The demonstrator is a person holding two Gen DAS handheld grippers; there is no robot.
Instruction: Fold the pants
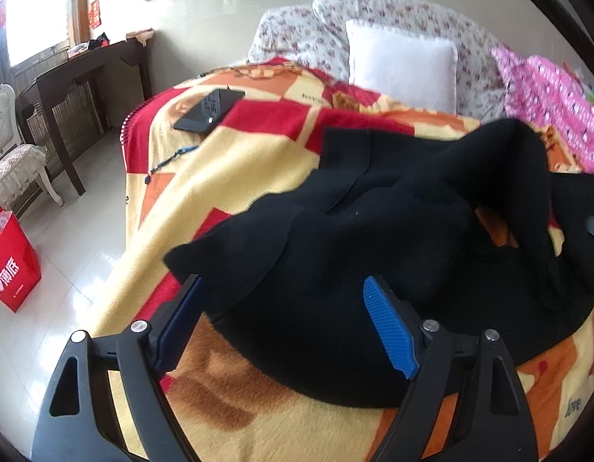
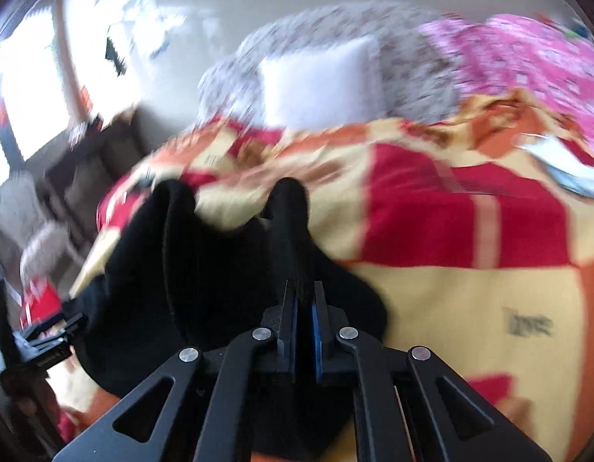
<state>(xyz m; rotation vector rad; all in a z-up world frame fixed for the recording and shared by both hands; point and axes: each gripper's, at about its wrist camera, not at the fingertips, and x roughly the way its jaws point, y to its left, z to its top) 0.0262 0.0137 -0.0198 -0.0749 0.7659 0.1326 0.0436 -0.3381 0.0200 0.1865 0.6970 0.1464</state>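
Observation:
Black pants (image 1: 374, 254) lie bunched in a heap on a yellow, red and orange blanket (image 1: 227, 169) on the bed. My left gripper (image 1: 285, 304) is open, its blue pads either side of the near edge of the pants, empty. In the blurred right wrist view my right gripper (image 2: 304, 292) is shut on a fold of the black pants (image 2: 204, 269), which rise in a peak beyond the fingers and hang to the left. The left gripper shows at that view's left edge (image 2: 47, 342).
A black phone (image 1: 208, 109) lies on the blanket's far left. A white pillow (image 1: 402, 65) leans on floral cushions (image 1: 297, 34). A pink quilt (image 1: 558, 104) lies at the right. A dark table (image 1: 85, 77), a chair and a red bag (image 1: 10, 261) stand on the floor to the left.

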